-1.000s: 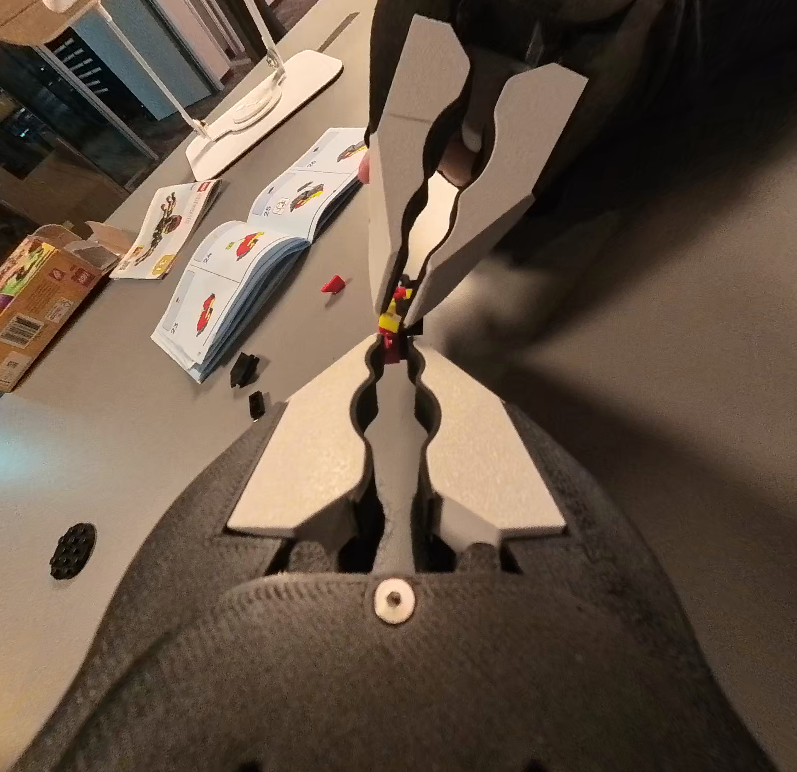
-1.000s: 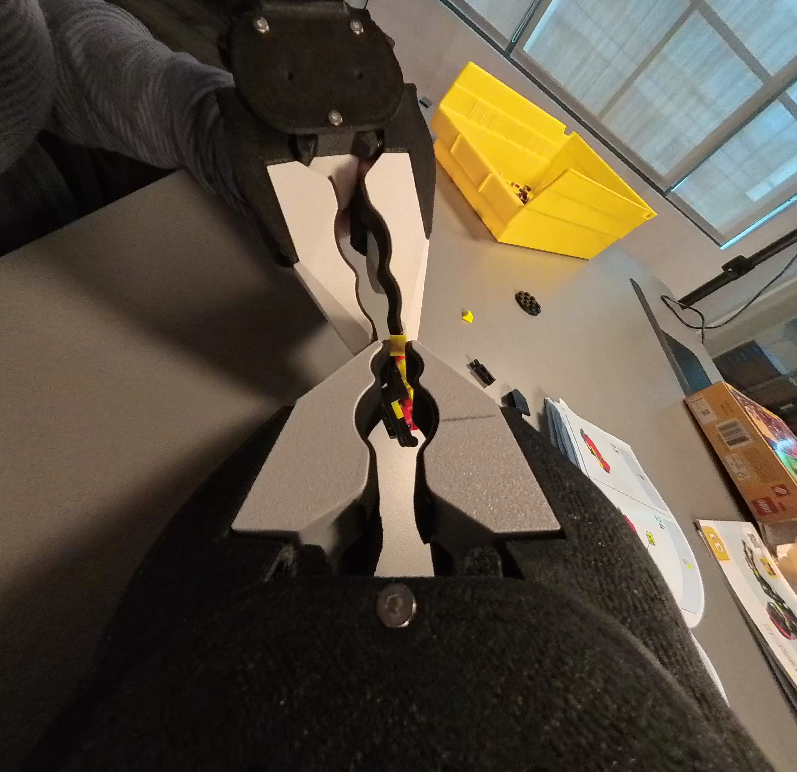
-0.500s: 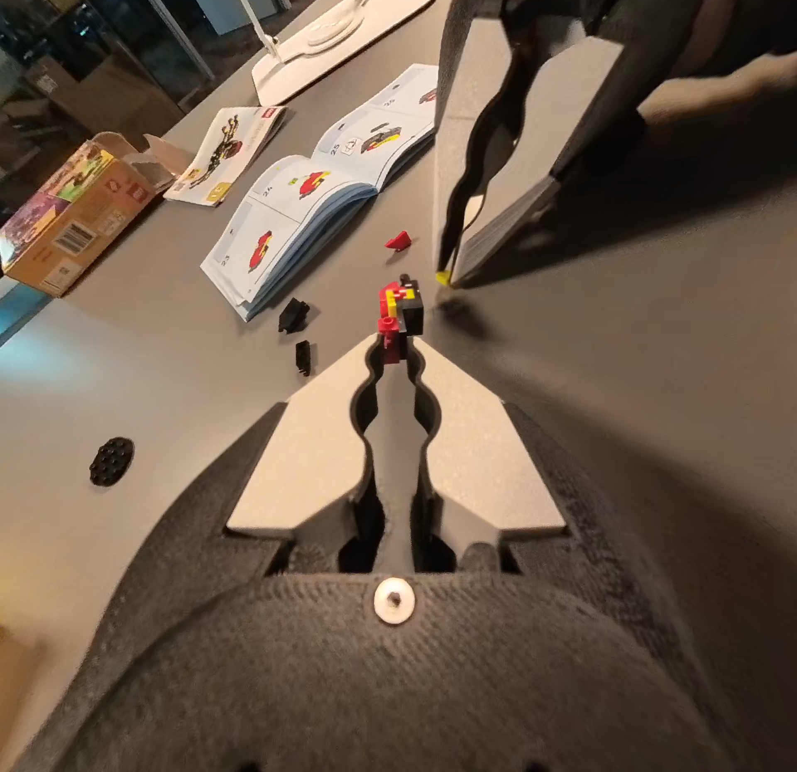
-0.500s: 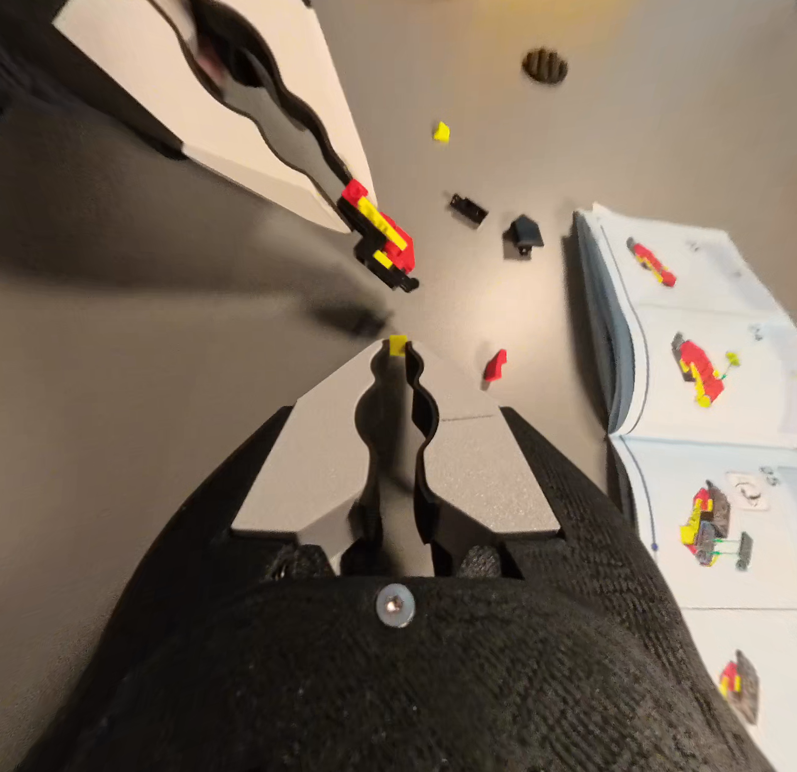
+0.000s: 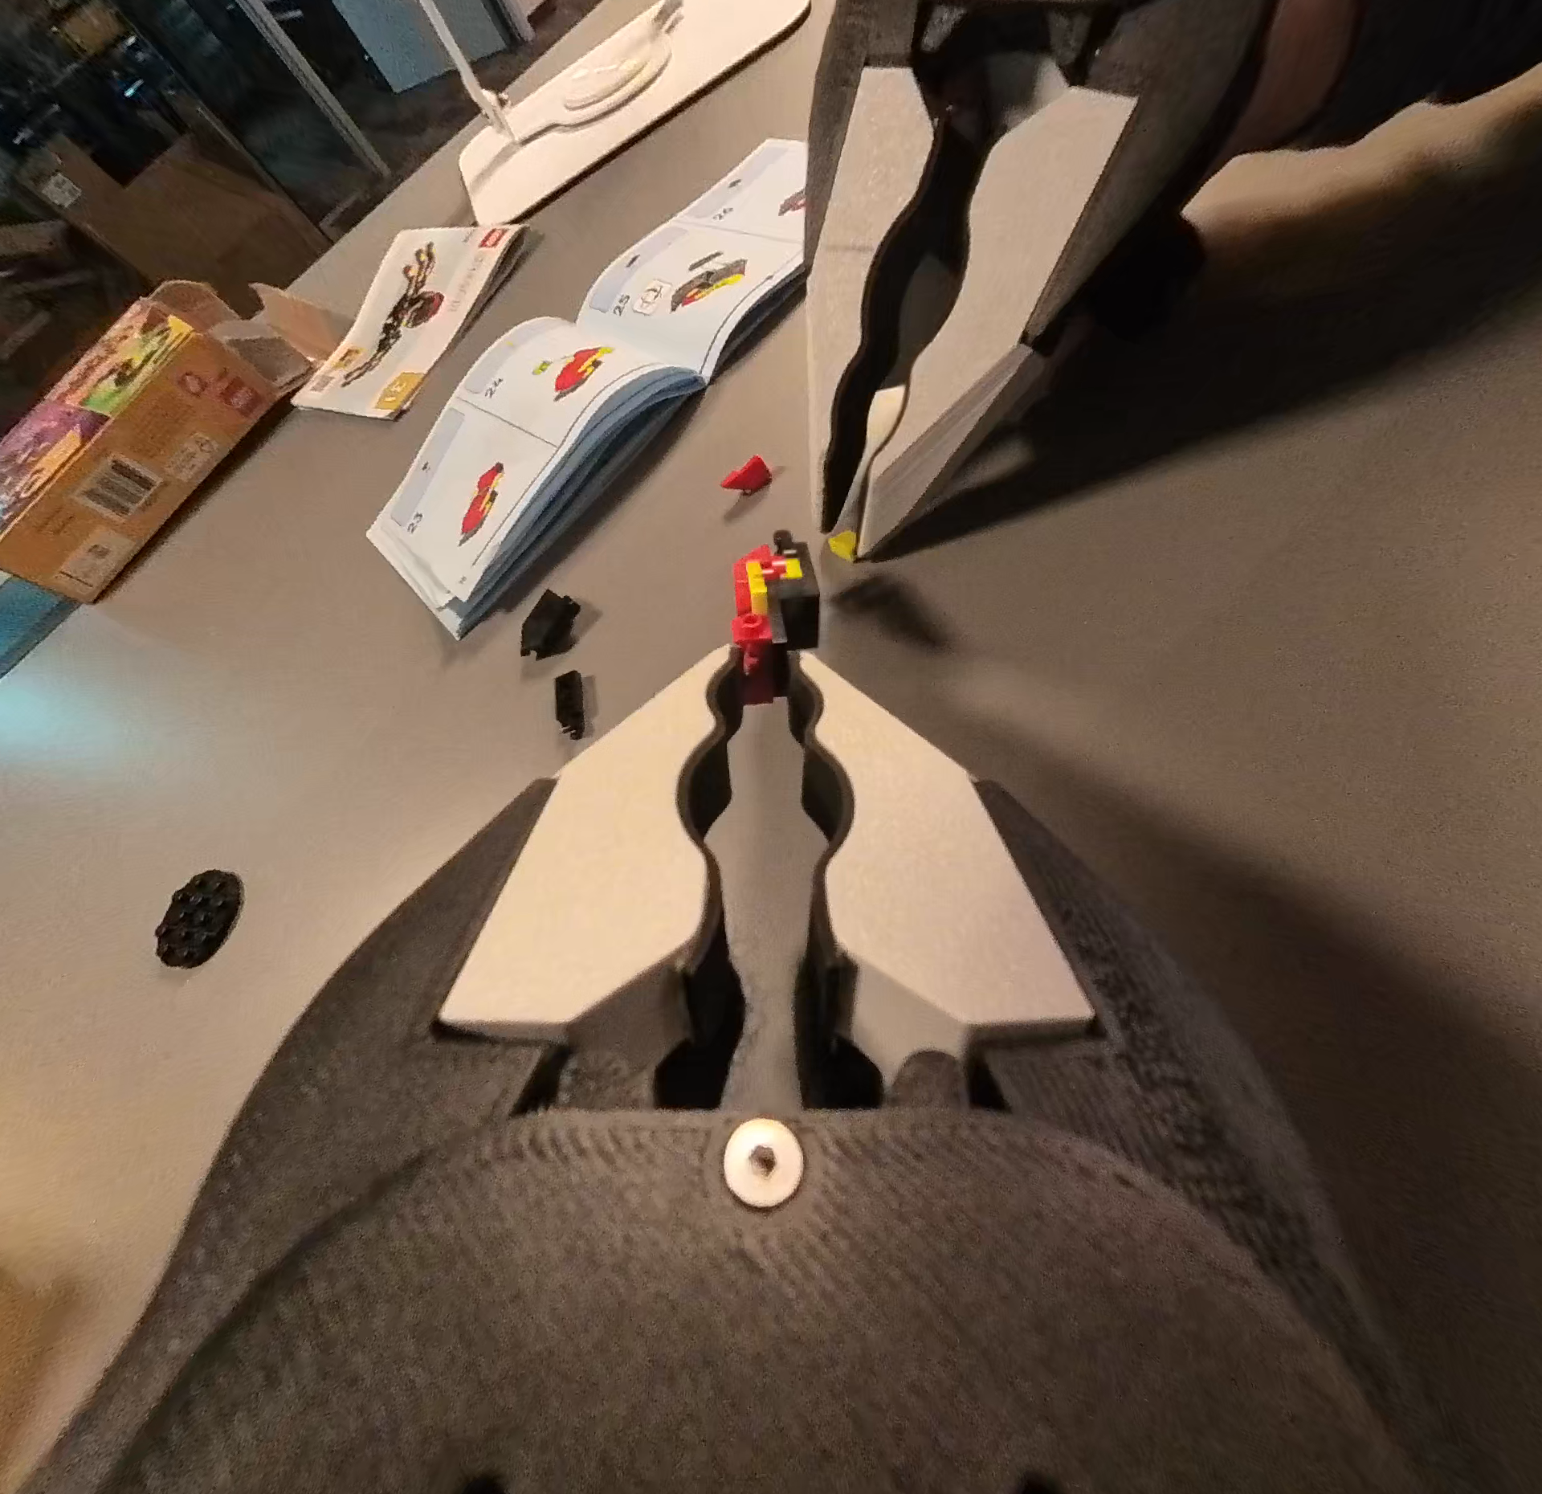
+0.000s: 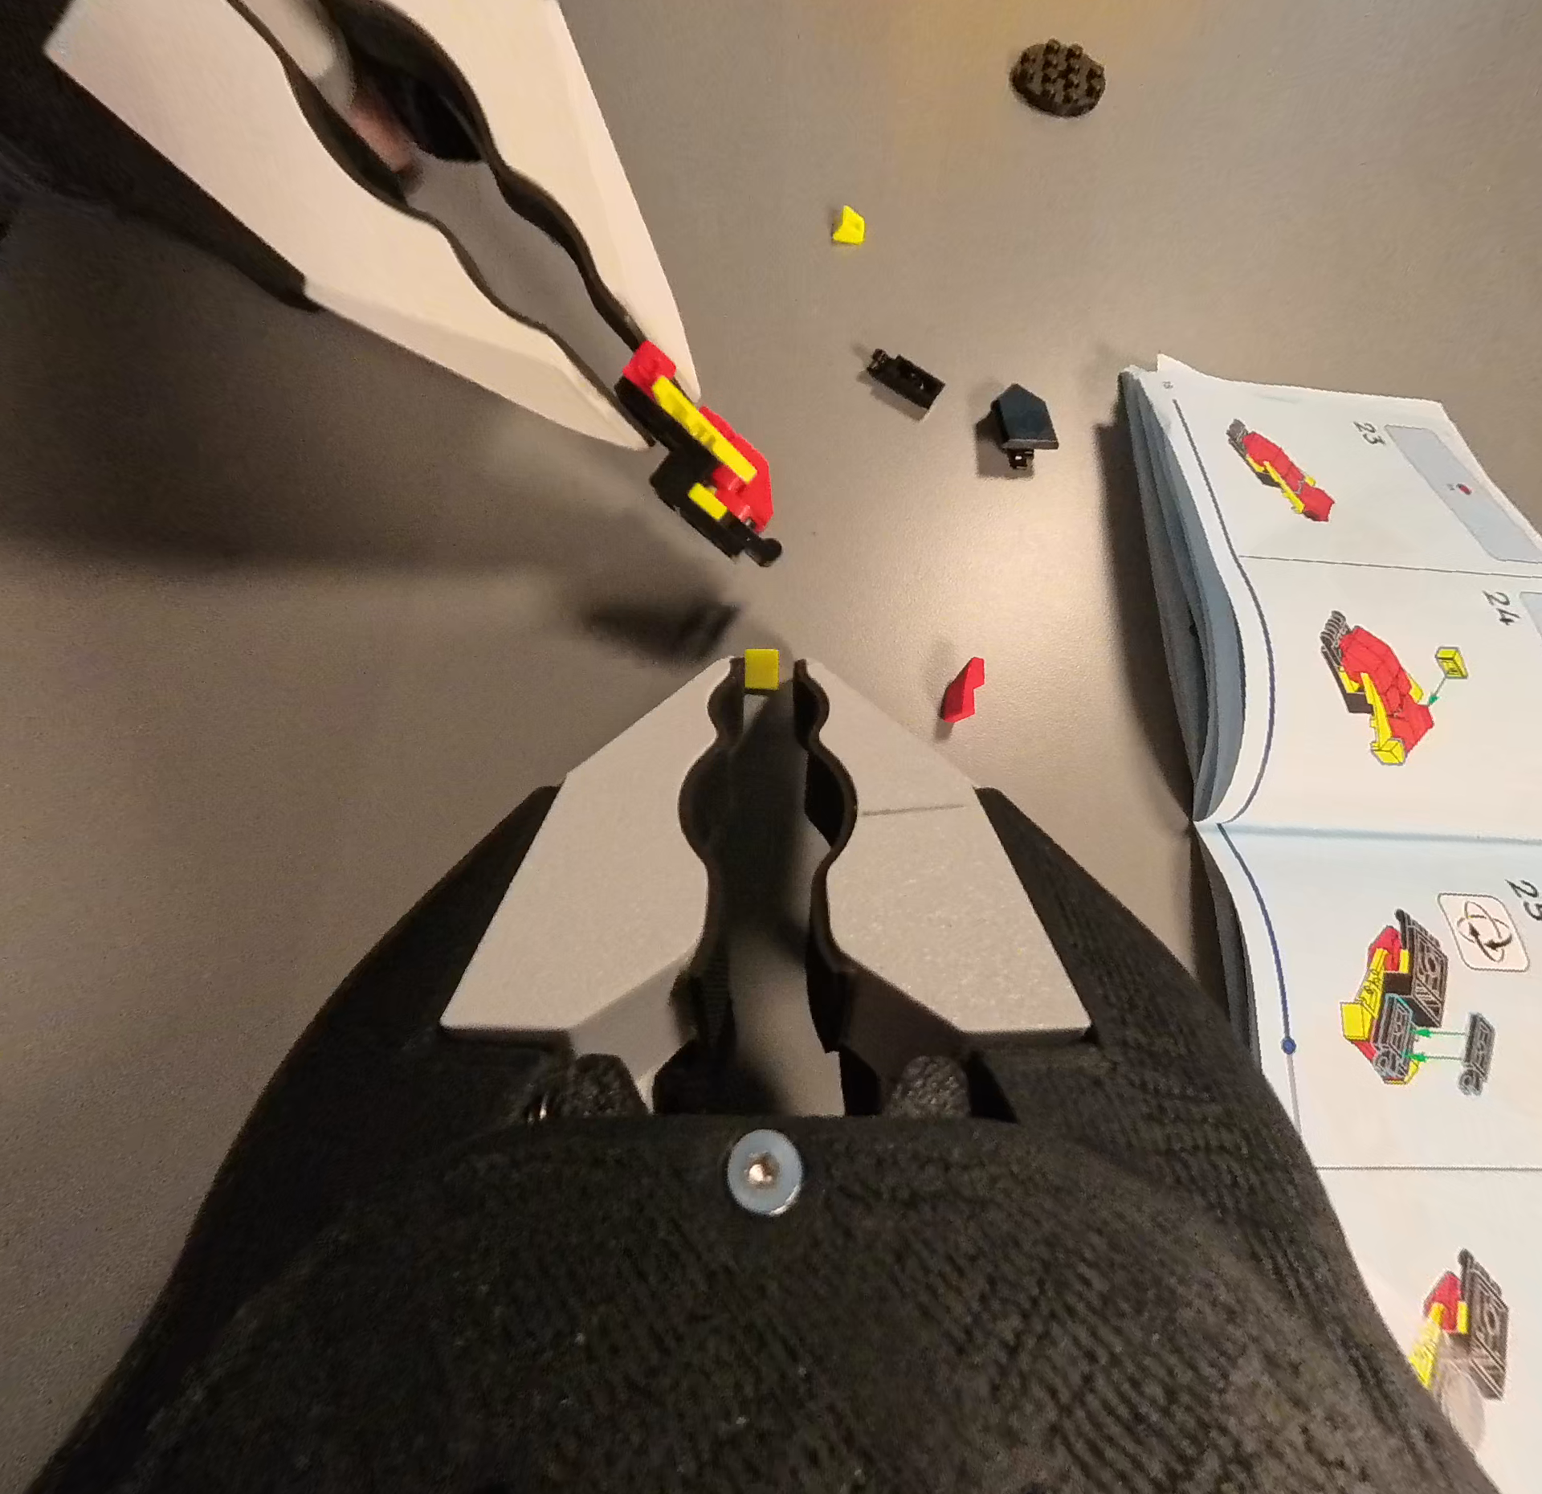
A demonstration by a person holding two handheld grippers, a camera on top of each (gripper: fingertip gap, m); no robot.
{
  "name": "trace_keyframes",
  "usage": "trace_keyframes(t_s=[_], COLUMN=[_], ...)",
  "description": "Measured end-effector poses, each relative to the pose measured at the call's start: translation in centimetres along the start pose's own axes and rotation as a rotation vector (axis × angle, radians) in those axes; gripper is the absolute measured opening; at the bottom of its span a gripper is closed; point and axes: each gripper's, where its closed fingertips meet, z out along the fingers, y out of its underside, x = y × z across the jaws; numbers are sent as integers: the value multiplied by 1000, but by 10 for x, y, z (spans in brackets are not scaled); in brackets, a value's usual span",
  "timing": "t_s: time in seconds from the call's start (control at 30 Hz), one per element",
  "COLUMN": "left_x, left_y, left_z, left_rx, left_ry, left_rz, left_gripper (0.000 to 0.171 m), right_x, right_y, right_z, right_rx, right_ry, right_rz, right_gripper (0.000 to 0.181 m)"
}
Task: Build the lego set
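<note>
My left gripper (image 5: pixel 763 668) is shut on a small red, yellow and black lego model (image 5: pixel 772 598), held above the grey table; the model also shows in the right wrist view (image 6: pixel 709 465) at the left gripper's tips (image 6: pixel 659 407). My right gripper (image 6: pixel 763 674) is shut on a small yellow piece (image 6: pixel 760 669). In the left wrist view the right gripper (image 5: pixel 844 536) points down with the yellow piece (image 5: pixel 841 545) at its tip, just right of the model and apart from it.
On the table lie a red slope piece (image 6: pixel 964 690), a loose yellow piece (image 6: pixel 848 225), two black pieces (image 6: pixel 905 379) (image 6: pixel 1022 423) and a round black plate (image 6: pixel 1058 77). An open instruction booklet (image 5: pixel 576 394), a leaflet (image 5: pixel 417 319), a cardboard box (image 5: pixel 117 436) and a white lamp base (image 5: pixel 634 77) stand farther off. The gap from one gripper's tips to the other's is roughly 6 centimetres. Between my left fingertips and the round black plate (image 6: pixel 1058 77) there is roughly 20 centimetres. It is also in sight in the left wrist view (image 5: pixel 207 901).
The two grippers were tip to tip a second ago. They have drawn apart: the model stays in the left gripper, the yellow piece in the right. Both lowered toward the table.
</note>
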Motion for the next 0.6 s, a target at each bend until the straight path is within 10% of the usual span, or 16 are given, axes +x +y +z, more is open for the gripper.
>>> trace_keyframes(t_s=[0.6], left_x=[-6], left_y=[-23], left_z=[-19], left_rx=[189], left_ry=[-35], left_rz=[5], left_gripper=[9], right_x=[-1], right_y=[-7], right_z=[-5], right_rx=[63], right_ry=[-31], right_rz=[35], right_gripper=[22])
